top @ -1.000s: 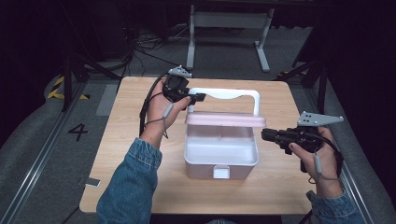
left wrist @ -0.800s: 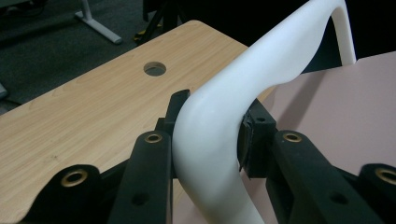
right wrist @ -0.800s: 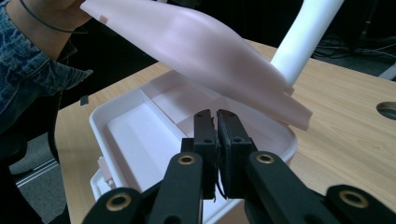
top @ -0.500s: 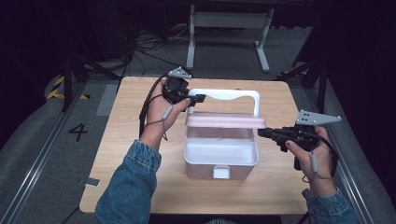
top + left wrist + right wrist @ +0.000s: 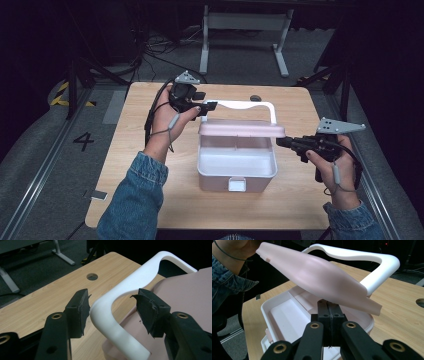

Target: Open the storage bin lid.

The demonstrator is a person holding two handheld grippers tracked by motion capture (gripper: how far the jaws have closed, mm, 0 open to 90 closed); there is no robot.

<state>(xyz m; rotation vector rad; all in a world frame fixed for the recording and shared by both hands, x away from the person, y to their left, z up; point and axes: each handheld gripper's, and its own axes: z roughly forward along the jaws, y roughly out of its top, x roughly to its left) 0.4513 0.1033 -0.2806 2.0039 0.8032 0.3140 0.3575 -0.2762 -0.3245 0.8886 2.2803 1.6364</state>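
High view: one wooden table bears one pink storage box, its tray bare, its pink lid raised. Behind the box arches one white handle. Left gripper has just been opening, jaws apart around the handle. Right gripper, jaws closed, tucks under the lid's edge.

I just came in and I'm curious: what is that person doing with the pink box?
A person is opening a pink box on a wooden table. The right gripper, jaws shut, props the lid up from below. The left gripper has just been opening its jaws, which stand apart on either side of the white handle without pressing it. The box looks empty inside.
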